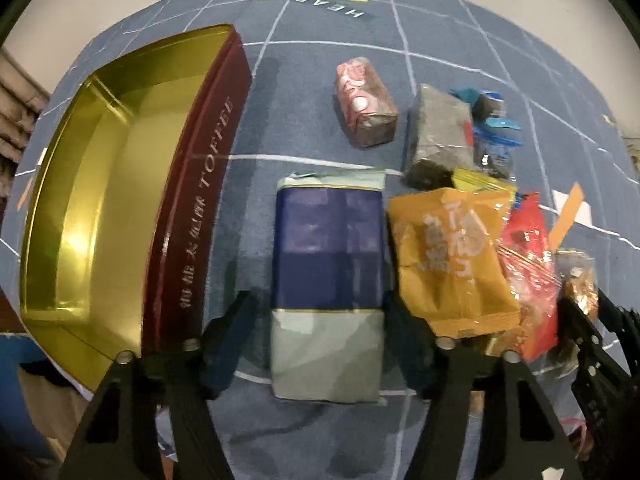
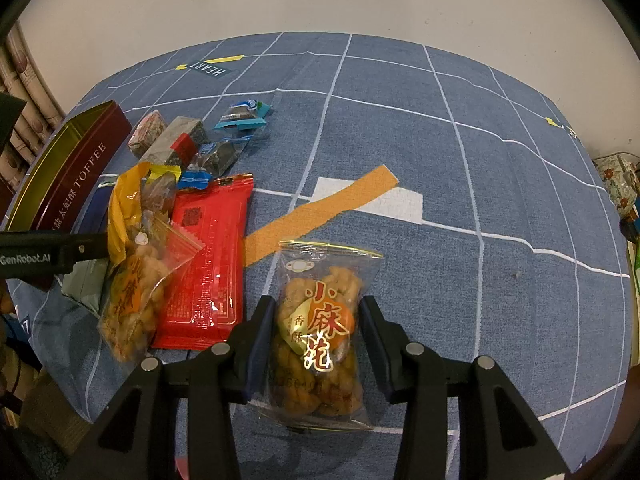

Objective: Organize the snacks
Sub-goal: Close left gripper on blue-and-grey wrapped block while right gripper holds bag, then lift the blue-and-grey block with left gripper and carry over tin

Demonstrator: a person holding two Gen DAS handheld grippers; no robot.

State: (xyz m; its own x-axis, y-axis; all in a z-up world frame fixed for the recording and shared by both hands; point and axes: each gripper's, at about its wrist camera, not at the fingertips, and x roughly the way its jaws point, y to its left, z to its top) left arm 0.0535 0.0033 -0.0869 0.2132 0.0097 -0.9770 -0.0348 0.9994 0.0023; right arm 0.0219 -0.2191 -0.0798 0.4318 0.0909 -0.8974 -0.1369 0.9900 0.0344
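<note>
Left gripper (image 1: 326,332) jaws straddle the blue-and-grey packet (image 1: 327,288) – long axis running away between them, contact not discernible, toffee tin (image 1: 120,184) open just left – while right gripper (image 2: 316,332) jaws grip the clear twist-snack bag (image 2: 320,328).

Left gripper (image 1: 326,336) points steeply down, jaws flanking a packet without clear contact; right gripper (image 2: 318,338) angled down, pads pressed against a bag's sides.
</note>
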